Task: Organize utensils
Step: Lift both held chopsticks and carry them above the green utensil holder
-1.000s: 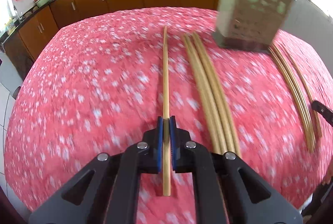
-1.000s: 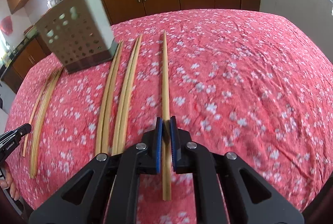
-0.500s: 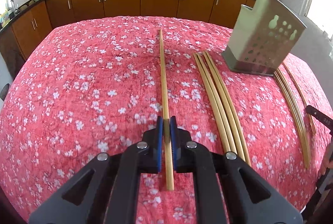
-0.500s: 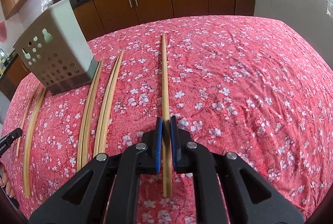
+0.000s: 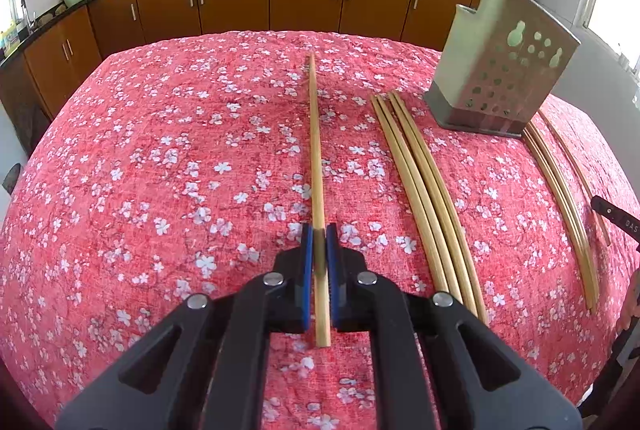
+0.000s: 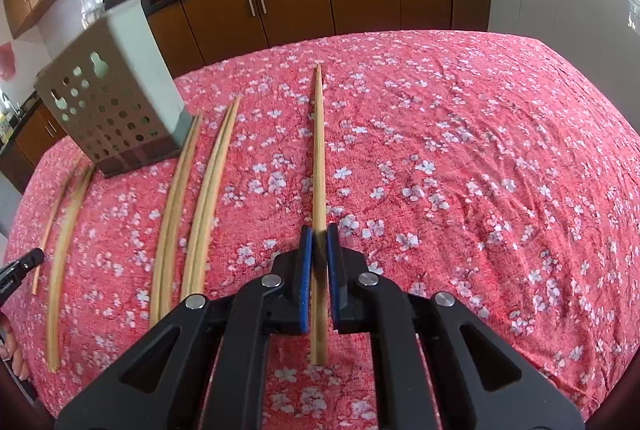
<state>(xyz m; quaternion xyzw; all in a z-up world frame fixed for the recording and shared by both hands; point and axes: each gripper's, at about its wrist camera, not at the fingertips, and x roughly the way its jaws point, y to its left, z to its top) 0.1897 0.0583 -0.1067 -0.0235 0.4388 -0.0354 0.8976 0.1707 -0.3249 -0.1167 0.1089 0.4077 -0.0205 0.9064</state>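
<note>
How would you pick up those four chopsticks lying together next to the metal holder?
Take one at a time, probably the outermost of the four chopsticks. Grip near its thick end, closest to the camera, coming down from above with the tool's fingers either side of the stick. They lie flat and close together on the tablecloth, so the middle ones leave little room. The holder crowds the thin ends.

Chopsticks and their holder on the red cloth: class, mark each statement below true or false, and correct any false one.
1. The left gripper is shut on a chopstick. True.
2. The right gripper is empty. False: it too grips a chopstick.
3. The perforated metal holder stands upright on the cloth. True.
4. Chopsticks already stand inside the holder. False: none show in it; the loose chopsticks lie flat on the cloth.
5. The cloth is plain blue. False: it is red with white flowers.
</note>
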